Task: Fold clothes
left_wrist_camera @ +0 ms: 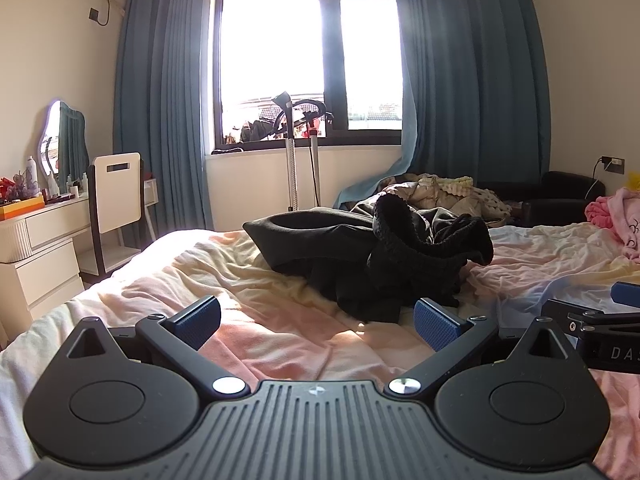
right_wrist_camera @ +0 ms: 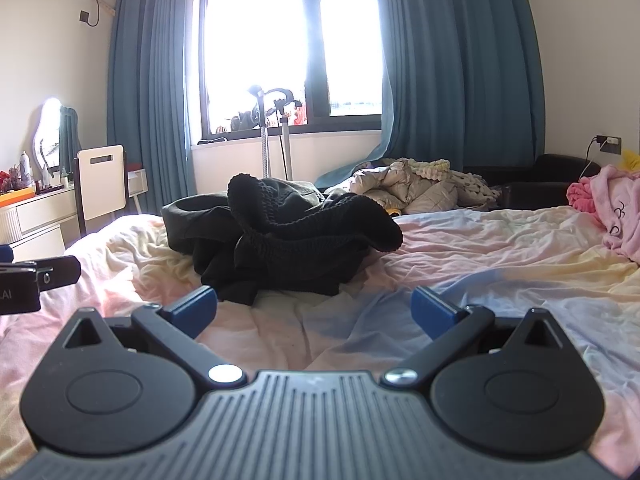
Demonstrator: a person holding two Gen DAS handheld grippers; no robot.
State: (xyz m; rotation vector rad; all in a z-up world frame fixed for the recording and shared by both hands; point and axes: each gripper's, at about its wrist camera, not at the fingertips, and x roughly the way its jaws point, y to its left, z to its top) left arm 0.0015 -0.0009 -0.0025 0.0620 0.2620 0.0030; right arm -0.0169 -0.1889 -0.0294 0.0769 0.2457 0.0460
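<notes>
1. Nearest, the left claw (left_wrist_camera: 318,322) hovers low over the bed sheet (left_wrist_camera: 280,344) with its blue pads spread wide and nothing between them. The right claw (right_wrist_camera: 314,306) is spread just as wide and also holds nothing. The two sit side by side, each showing at the edge of the other's view.

2. Just beyond both, in the middle of the bed, lies the black clothes heap (left_wrist_camera: 372,256): a smooth dark garment with a round opening on the left, and a ribbed knit piece (right_wrist_camera: 304,216) draped over and across it. How many garments it holds I cannot tell.

3. Judged risks from here:
   - The pieces overlap, so a pinch at the near edge may take two layers at once and drag the whole heap instead of one item.
   - The sheet is loose and wrinkled right under the heap, so a low pinch could catch bedding along with cloth.
   - Everything is black and partly backlit, so seams and hems are hard to pick out and a grip may land mid-panel.

4. Farther off, a beige quilted pile (right_wrist_camera: 416,188) sits near the far edge and a pink garment (right_wrist_camera: 612,208) to the far right, both well apart from the heap.

5. Farthest are the window (left_wrist_camera: 308,60) and blue curtains (left_wrist_camera: 472,80).
</notes>
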